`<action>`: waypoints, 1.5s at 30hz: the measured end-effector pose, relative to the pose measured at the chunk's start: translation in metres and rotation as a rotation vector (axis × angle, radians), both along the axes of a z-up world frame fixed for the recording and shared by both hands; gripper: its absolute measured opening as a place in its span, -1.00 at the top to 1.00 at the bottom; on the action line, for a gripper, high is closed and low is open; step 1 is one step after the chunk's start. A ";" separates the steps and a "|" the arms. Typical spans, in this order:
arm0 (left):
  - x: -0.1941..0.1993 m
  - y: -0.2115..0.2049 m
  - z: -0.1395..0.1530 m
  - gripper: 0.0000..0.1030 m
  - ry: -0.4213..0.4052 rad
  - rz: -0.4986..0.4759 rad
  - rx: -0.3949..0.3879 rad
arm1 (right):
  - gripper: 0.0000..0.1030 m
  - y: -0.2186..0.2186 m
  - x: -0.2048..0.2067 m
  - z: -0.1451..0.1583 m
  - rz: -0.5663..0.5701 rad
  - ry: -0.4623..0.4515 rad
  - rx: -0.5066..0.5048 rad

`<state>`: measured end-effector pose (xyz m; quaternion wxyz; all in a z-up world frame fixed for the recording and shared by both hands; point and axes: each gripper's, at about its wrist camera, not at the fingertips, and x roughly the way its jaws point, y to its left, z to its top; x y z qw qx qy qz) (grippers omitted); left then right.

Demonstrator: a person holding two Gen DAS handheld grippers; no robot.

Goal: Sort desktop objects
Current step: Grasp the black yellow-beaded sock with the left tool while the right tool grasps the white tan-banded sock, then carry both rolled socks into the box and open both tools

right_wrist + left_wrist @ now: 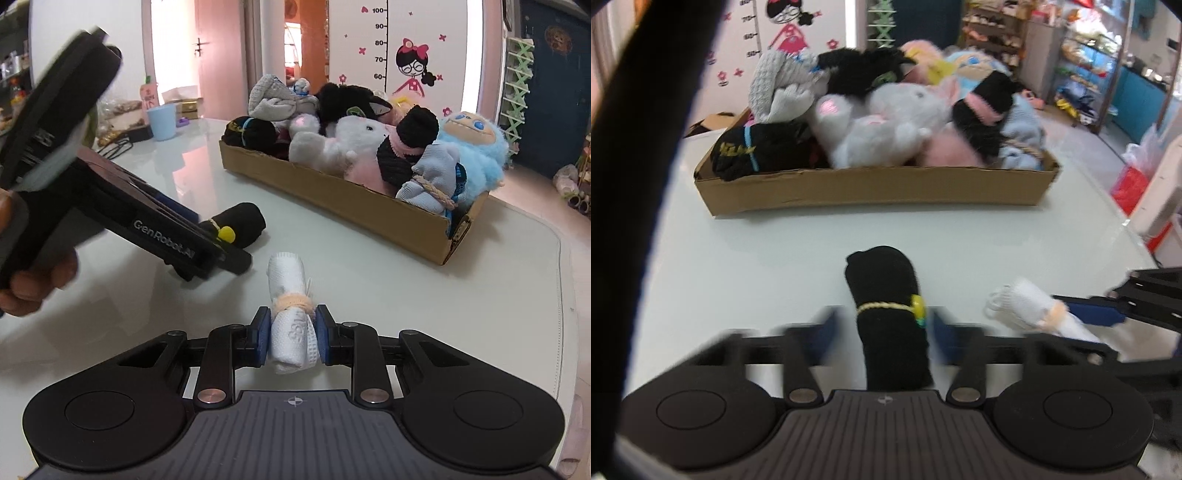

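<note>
A black rolled sock [886, 288] bound with a yellow band lies on the white table [757, 251]. It sits between the blurred blue pads of my left gripper [884, 328], which stand a little off its sides, so the gripper is open. The right wrist view shows the same black sock [245, 221] at the tip of the left gripper [216, 236]. My right gripper [293, 338] is shut on a white rolled sock [288, 280] tied with a peach band, its pads pressing both sides. That white sock [1023, 306] also shows at the right of the left wrist view.
A shallow cardboard box [871, 192] [351, 199] full of plush toys and rolled socks stands farther back on the table. A blue cup [161, 122] and cables sit at the far left. A person's hand [37, 284] holds the left gripper. The table's rounded edge [557, 258] runs along the right.
</note>
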<state>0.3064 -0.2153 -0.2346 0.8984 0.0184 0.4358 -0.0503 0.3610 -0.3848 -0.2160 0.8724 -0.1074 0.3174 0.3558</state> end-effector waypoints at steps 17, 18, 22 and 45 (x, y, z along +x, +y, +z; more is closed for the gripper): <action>-0.023 0.019 0.041 0.39 -0.047 -0.064 0.017 | 0.40 -0.021 -0.017 0.026 -0.029 0.031 0.114; -0.024 0.021 0.047 0.39 -0.057 -0.064 0.020 | 0.40 -0.024 -0.015 0.029 -0.039 0.037 0.132; -0.018 0.029 0.077 0.39 -0.112 -0.065 0.042 | 0.40 -0.037 -0.004 0.048 -0.076 0.040 0.191; 0.106 0.000 0.126 0.38 -0.241 -0.134 -0.007 | 0.40 -0.012 0.124 0.177 -0.064 -0.075 0.173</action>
